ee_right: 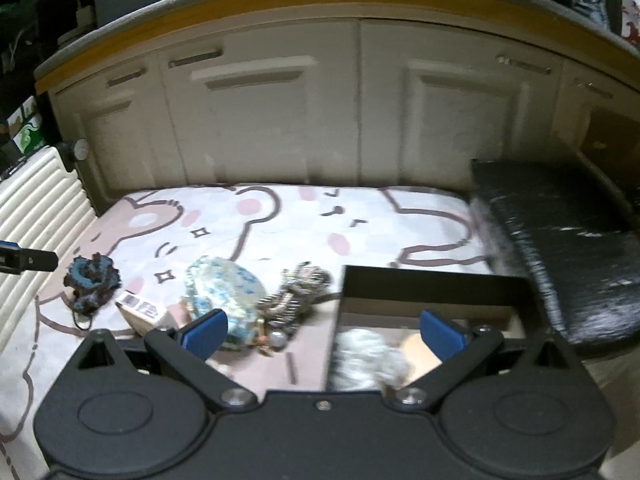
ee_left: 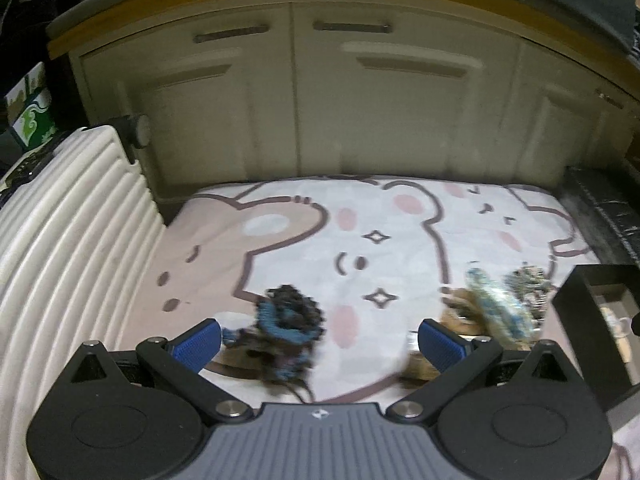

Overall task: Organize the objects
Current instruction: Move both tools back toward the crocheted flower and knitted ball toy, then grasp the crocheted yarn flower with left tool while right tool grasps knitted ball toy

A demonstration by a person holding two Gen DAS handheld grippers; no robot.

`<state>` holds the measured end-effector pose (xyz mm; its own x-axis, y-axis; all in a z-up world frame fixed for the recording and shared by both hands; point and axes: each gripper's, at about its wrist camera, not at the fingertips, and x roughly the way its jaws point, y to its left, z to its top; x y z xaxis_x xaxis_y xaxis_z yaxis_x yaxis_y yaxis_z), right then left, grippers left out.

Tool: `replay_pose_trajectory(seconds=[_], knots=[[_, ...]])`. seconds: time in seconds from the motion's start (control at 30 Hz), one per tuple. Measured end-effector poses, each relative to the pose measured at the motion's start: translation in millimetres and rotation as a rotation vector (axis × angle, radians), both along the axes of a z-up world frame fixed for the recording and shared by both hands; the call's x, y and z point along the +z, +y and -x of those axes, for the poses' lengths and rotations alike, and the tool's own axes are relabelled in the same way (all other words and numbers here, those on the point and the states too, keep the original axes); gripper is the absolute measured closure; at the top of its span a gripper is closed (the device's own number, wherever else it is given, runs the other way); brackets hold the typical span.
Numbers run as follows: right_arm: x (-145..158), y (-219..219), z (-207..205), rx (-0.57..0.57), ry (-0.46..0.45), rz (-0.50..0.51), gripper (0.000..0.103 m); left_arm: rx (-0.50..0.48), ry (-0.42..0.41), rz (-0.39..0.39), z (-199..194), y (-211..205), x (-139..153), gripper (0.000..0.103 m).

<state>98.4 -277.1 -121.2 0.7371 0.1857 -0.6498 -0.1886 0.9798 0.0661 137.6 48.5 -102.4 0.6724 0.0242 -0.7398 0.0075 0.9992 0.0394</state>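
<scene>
A dark blue-and-black scrunchie [ee_left: 290, 316] lies on the cartoon-bear mat [ee_left: 392, 236], just ahead of my open, empty left gripper [ee_left: 318, 340]. It also shows in the right wrist view [ee_right: 92, 278]. A light blue floral scrunchie [ee_right: 224, 292], a grey beaded scrunchie [ee_right: 296, 292] and a small barcoded box [ee_right: 140, 308] lie beside a black open box [ee_right: 436, 280] that holds a white fluffy item [ee_right: 368, 356]. My right gripper [ee_right: 324, 336] is open and empty, over the box's left edge.
A ribbed white suitcase [ee_left: 68, 248] borders the mat on the left. Cream cabinet doors [ee_right: 304, 112] stand behind. A black cushioned stool [ee_right: 568, 240] sits at the right. The left gripper's finger shows at the left edge [ee_right: 24, 260].
</scene>
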Motion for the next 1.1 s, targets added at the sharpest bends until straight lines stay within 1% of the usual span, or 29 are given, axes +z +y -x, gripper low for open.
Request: replay_pose_trajectory(seconds=[0.23,0.37,0.6,0.77,0.87,0.97,1.1], knots=[[-25,29,-1,0.036,0.005,-0.038,0.000,0.034,0.016,-0.039,-7,26,-21,0.000],[-40,46,2,0.067,0.008,-0.043,0.000,0.051,0.020,-0.033,-12,38,-29,0.000],[-62,65,10,0.134,0.011,-0.087,0.000,0.081,0.051,0.008,-19,51,-44,0.000],[-71,77,17,0.173,0.017,-0.099,0.000,0.111,0.072,0.057,-25,59,-53,0.000],[-76,84,21,0.185,0.011,-0.116,0.000,0.146,0.084,0.097,-30,64,-57,0.003],[-80,93,25,0.205,0.007,-0.105,0.000,0.159,0.091,0.138,-35,66,-61,0.007],[-86,104,30,0.249,0.002,-0.084,0.000,0.140,0.096,0.153,-40,63,-66,0.008]])
